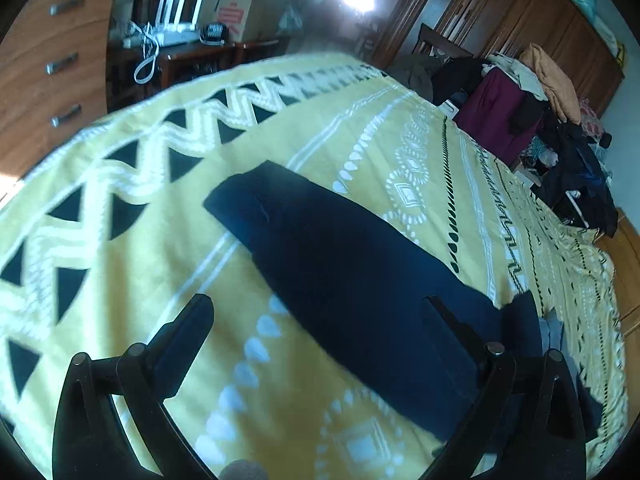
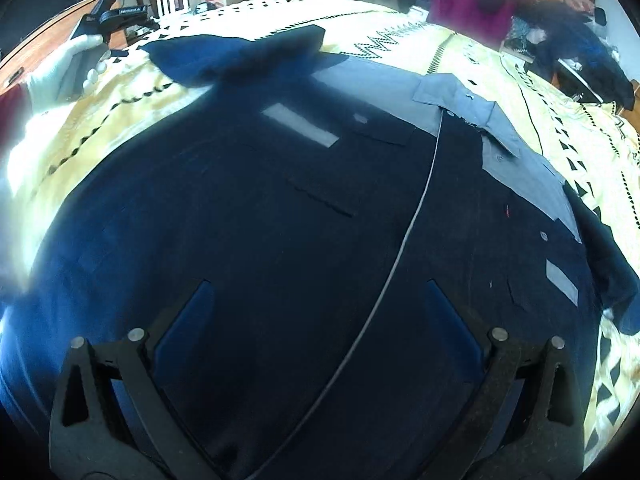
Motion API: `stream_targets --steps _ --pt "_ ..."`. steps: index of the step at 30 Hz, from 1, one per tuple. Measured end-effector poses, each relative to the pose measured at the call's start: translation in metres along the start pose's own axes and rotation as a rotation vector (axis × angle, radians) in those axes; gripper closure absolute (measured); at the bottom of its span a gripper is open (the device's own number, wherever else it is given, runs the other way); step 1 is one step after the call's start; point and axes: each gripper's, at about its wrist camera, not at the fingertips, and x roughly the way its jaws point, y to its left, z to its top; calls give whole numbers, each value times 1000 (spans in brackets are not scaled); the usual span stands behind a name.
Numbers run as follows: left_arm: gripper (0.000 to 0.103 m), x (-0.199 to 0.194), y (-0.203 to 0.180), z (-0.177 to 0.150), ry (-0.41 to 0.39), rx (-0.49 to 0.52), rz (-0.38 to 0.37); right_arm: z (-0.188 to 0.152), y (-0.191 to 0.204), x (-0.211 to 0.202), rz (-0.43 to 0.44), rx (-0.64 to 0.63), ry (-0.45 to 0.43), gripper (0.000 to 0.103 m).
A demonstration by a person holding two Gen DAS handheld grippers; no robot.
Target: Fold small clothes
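shirt [image 2: 280, 220] – dark, spread flat on bed [image 1: 120, 240], filling frame centre | sleeve [image 1: 340, 260] – long axis upper left to lower right, nearer left tool [image 1: 316, 304] | left tool wide, empty | right tool [image 2: 316, 292] wide over the torso

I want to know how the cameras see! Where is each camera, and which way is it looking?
Left wrist: sits on the left gripper, looking along its open fingers at a dark sleeve on the yellow bedspread.
Right wrist: sits on the right gripper, open above the shirt's dark front; a white-gloved hand shows far left.
Both share shirt and bedspread.
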Motion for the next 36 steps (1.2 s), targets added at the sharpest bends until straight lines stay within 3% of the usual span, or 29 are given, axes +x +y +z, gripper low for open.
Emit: stream_targets --steps 3,5,9,10,12,13,14,17,19,21,25,27,28,29,32,36 --pt "16 25 16 8 29 -76 -34 6 -8 10 -2 19 8 0" --pt "31 40 24 10 55 -132 -65 6 -12 15 -1 33 16 0" --pt "39 58 25 14 49 -136 -67 7 -15 22 7 63 34 0" --pt "45 61 24 17 44 -134 -70 6 -15 22 7 63 34 0" --pt "67 66 28 21 33 -153 -111 7 -16 23 10 64 35 1" --pt "87 69 28 24 35 -166 -138 7 -17 22 19 69 32 5" --pt "95 68 26 26 28 -165 -147 8 -21 19 39 84 24 15" --pt "97 40 -21 31 -38 -64 -235 16 -44 15 113 182 16 40" --pt "97 10 -73 29 -77 28 -340 22 -74 11 193 315 4 40" --pt "97 -25 -139 18 -104 150 -462 25 -101 5 221 412 -26 40" --pt "96 -76 -271 -29 -62 355 -751 16 -158 -21 223 565 -128 37" --pt "82 -81 -326 -67 29 433 -878 3 -183 -29 218 641 -160 31" --pt "61 -77 -349 -90 89 467 -922 -5 -195 -30 224 682 -168 26" --pt "48 -71 -362 -107 139 483 -938 -14 -208 -28 240 730 -166 25" --pt "51 -42 -372 -149 267 486 -891 -28 -235 -12 303 824 -130 25" --pt "51 -20 -333 -165 304 409 -758 -35 -259 17 402 900 -71 25"
